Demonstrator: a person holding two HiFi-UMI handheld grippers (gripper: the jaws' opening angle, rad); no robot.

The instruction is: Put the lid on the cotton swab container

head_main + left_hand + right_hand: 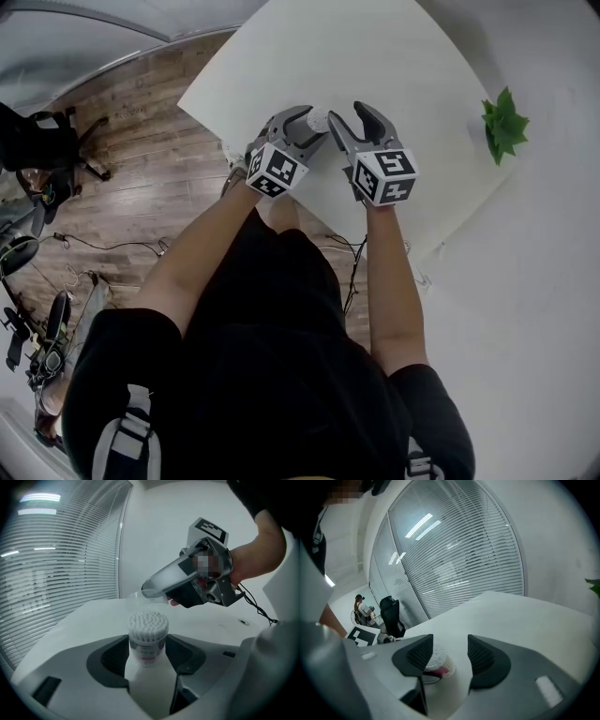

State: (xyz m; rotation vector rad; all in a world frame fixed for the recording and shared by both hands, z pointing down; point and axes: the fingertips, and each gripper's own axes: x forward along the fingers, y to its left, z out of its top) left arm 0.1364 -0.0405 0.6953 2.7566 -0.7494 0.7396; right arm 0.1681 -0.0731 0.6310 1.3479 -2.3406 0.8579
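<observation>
Clear plastic forms the lid (142, 594), which is grasped at the tips of the right gripper (450, 654) and held in the air, just above and beyond the cotton swab container (147, 637); it is not yet seated on it; contact between the two cannot be made out. The container is clamped upright by its sides between the jaws of the left gripper (298, 128); its top is open and packed with white swab heads, and a band of red print is seen on its label. In the head view both grippers are held over the near part of the white table (375, 56), tips turned toward each other, with the container between them; a green plant (503, 125) is seen at the table's right edge, well apart. In the right gripper view the container is seen past the jaws, next to the left pad; window blinds (464, 559) are seen behind.
</observation>
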